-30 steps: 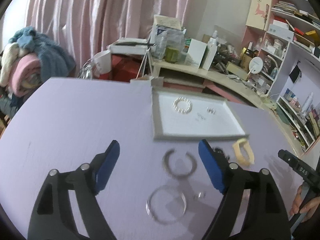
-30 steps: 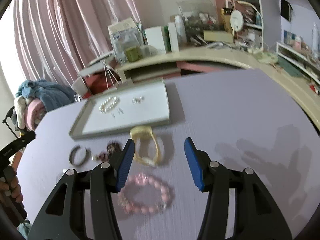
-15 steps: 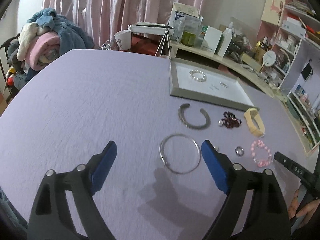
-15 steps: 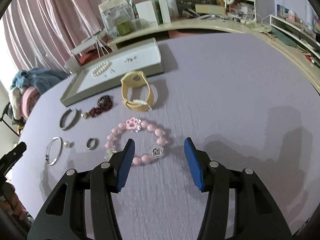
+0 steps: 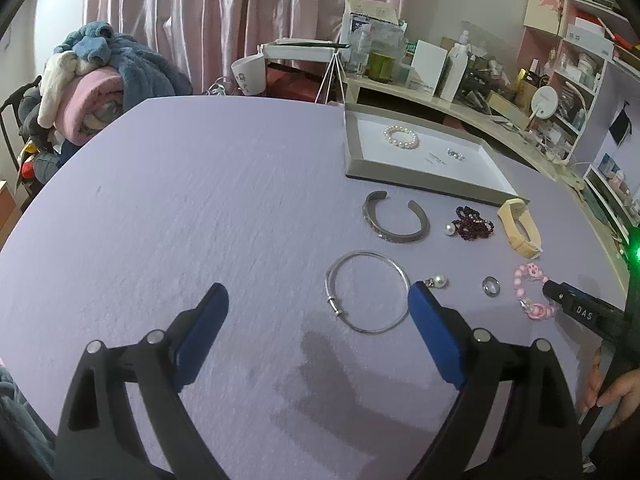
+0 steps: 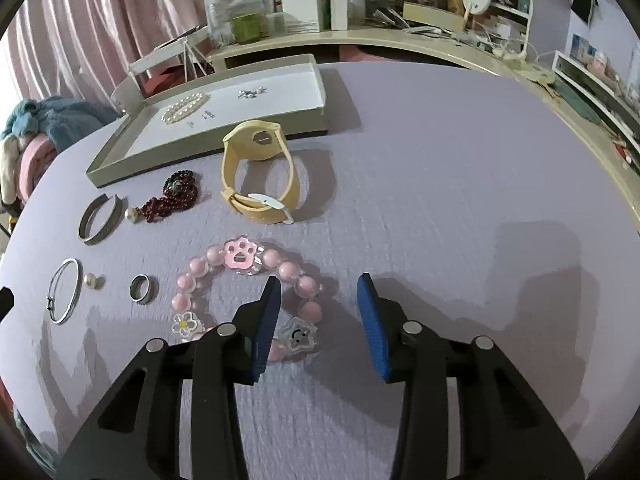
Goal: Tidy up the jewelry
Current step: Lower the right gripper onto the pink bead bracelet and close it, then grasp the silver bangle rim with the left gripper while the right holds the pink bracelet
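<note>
Two grippers are working: the right gripper, jaws apart and just narrowing, is straddling the pink bead bracelet on the desk; the left gripper is gaping by the silver bangle. Next: pinch, carry to the tray.

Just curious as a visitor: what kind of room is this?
Probably a lived-in bedroom or home study: pink pleated curtains, a heap of folded fleece blankets, and a cluttered curved beige desk behind the lilac-covered table.

Pink curtains hang at the back. A pile of soft blankets sits on a chair to the left. A long desk holds boxes and bottles. Shelves stand on the right.
</note>
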### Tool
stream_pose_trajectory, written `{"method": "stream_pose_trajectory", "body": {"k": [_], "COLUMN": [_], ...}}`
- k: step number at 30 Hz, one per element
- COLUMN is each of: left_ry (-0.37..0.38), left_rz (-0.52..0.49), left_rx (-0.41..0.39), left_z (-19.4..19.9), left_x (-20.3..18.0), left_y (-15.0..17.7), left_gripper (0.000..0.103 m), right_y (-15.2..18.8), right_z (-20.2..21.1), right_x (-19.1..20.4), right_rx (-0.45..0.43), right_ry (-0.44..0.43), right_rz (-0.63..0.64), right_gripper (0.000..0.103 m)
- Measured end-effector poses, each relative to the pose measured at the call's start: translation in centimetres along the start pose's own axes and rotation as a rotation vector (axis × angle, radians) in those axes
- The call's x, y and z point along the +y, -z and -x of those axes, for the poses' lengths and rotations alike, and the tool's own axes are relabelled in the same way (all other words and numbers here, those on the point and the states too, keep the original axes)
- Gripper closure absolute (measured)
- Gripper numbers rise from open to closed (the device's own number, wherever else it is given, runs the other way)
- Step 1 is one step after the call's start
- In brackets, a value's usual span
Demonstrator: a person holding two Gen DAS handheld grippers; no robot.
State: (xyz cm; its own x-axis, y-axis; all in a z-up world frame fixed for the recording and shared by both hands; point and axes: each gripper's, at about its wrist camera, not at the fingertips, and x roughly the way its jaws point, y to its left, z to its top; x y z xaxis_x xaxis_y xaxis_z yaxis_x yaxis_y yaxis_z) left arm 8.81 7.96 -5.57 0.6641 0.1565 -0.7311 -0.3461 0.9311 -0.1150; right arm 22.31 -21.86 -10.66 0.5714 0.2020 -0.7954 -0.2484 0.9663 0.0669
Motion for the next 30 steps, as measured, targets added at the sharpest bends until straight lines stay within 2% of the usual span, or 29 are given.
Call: {"method": "stream_pose_trajectory", "body": {"k": [2, 3, 4, 5, 6, 11, 20, 26, 28, 30], "left_ry": [0.004, 0.008, 0.013, 0.016, 0.020, 0.031, 0.031, 0.009, 0.002, 0.006], "left_rz": [-0.004, -0.009, -0.013, -0.017, -0.027, -0.084, -0.137, -0.181, -0.188, -0.200], "left_rx": [0.005, 0.010, 0.015, 0.019, 0.025, 0.052, 0.121, 0.125, 0.126, 0.117], "left_z": [-0.2, -0.4, -0.6, -0.8, -1.1, -2.7, -6.5, -7.5, -7.6, -7.5], "left_x": [-0.2, -0.3, -0.4, -0.6, -0.8, -2.1, -3.5, -4.3, -4.6, -4.8], "left_y": [0.0, 0.0, 0.0, 0.0, 0.0, 0.1, 0.2, 0.1, -0.1, -0.2], "left_gripper": [0.011, 0.011, 0.011, 0.010, 0.009, 0.008, 0.008, 0.008, 0.010, 0.022], "right_y": [0.2, 0.2, 0.2, 0.2, 0.1, -0.1, -0.4, -0.5, -0.6, -0.7], "right_z": [0.0, 0.0, 0.1, 0.1, 0.1, 0.3, 0.8, 0.9, 1.0, 1.1], "right_x": [0.2, 0.4, 0.5, 0.8, 0.9, 0.1, -0.5, -0.5, -0.5, -0.4], "right_rx": [-0.003, -0.005, -0.008, -0.005, 0.001, 0.016, 0.018, 0.021, 0.020, 0.016], "right_ry": [0.016, 0.024, 0.012, 0.007, 0.008, -0.038, -0.057, -0.062, -0.067, -0.071], "right_rz": [0.026, 0.036, 0.048, 0.055, 0.065, 0.007, -0.016, -0.019, -0.019, -0.021], "right_gripper": [0.062, 0.068, 0.081, 0.087, 0.089, 0.089, 0.089, 0.089, 0.089, 0.089]}}
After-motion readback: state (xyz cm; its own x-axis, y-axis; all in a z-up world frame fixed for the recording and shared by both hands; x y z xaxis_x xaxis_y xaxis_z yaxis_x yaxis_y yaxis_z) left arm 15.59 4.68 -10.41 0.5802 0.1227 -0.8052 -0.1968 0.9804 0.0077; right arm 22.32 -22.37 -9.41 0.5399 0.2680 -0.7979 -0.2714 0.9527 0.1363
